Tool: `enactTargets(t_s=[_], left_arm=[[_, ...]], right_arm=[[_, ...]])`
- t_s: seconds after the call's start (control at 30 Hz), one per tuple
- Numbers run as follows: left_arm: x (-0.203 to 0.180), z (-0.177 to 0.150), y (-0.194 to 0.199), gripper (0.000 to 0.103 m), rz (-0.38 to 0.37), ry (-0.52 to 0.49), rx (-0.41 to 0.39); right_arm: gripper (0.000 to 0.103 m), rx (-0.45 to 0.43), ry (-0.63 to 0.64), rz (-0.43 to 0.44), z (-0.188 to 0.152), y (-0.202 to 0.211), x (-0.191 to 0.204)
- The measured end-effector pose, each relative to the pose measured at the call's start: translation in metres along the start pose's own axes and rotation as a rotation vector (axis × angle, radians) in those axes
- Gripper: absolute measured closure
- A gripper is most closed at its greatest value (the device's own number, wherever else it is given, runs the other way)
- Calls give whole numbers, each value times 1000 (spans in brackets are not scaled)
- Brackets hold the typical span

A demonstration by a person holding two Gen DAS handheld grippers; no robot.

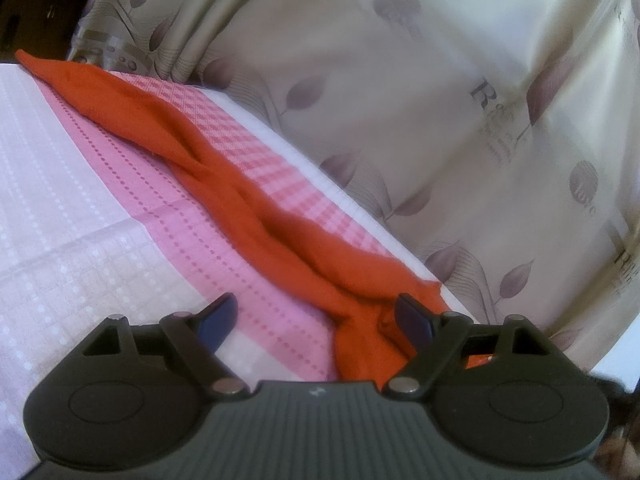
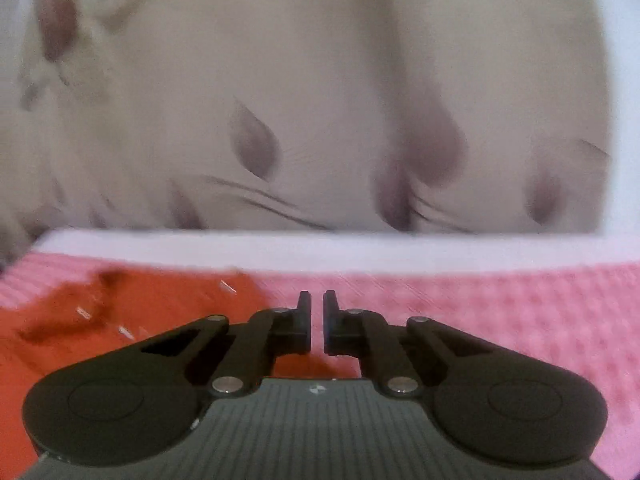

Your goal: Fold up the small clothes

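Observation:
An orange garment (image 1: 224,148) lies bunched in a long twisted strip along the far edge of the pink and white cloth-covered surface (image 1: 80,200). My left gripper (image 1: 316,316) stands open just above its near end; the cloth runs past the right fingertip (image 1: 412,316), and neither pad presses on it. In the right wrist view the orange garment (image 2: 132,320) lies low on the left, blurred. My right gripper (image 2: 317,300) is shut with nothing between its fingers, over the pink cloth (image 2: 500,320) just right of the garment's edge.
A beige curtain with purple leaf print (image 1: 400,100) hangs close behind the surface's far edge (image 1: 320,176). The same curtain (image 2: 320,100) fills the upper half of the right wrist view. A dark corner of the room (image 1: 32,4) shows at the top left.

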State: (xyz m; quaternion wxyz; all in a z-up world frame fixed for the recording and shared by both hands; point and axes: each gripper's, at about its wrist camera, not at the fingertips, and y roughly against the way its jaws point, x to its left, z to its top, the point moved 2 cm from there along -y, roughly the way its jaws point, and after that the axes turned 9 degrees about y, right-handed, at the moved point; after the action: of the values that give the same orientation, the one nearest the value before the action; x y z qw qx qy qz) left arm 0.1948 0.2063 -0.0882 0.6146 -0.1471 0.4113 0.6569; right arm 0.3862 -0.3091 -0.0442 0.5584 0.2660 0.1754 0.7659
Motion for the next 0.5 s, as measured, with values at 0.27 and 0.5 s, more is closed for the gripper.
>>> enactTargets(t_s=[0.27, 0.5], left_arm=[[0, 0, 0, 16, 1, 0, 0], [1, -2, 1, 16, 77, 15, 71]], right_arm=[[73, -69, -168, -90, -10, 52, -26], [48, -2, 329, 15, -52, 99, 80]])
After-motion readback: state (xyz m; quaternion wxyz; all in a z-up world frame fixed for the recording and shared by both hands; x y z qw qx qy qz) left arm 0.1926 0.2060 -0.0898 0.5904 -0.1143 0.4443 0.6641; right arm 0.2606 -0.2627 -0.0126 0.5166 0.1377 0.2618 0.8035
